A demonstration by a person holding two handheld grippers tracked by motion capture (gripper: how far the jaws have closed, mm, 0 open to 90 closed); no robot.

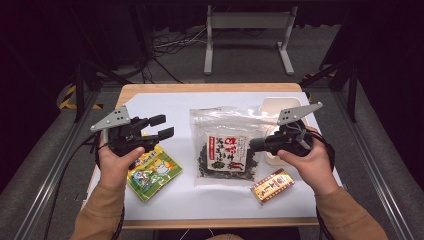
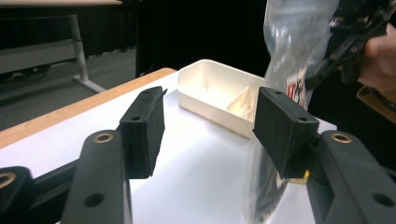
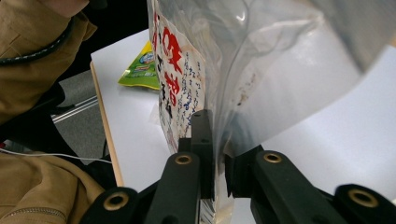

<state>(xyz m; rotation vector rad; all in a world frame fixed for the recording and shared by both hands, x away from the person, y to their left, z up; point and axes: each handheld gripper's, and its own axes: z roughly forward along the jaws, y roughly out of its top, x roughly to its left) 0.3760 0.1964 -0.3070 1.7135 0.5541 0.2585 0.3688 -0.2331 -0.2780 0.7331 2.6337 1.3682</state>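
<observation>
Right gripper view has my right gripper (image 3: 219, 158) pinched tight on the edge of the clear seaweed bag (image 3: 261, 70), jaws pressed together with the plastic between them. From the high view that bag (image 1: 225, 145) sits mid-table on the white sheet (image 1: 165, 105), my right gripper (image 1: 257, 143) at its right edge. My left gripper (image 1: 162, 126) hangs at the left above the green packet (image 1: 152, 170), jaws parted about halfway, nothing between them. A white tray (image 2: 219, 95) stands at the far right.

green snack packet (image 1: 152, 171), red-and-gold box (image 1: 272, 186), white divided tray (image 2: 219, 95)
</observation>
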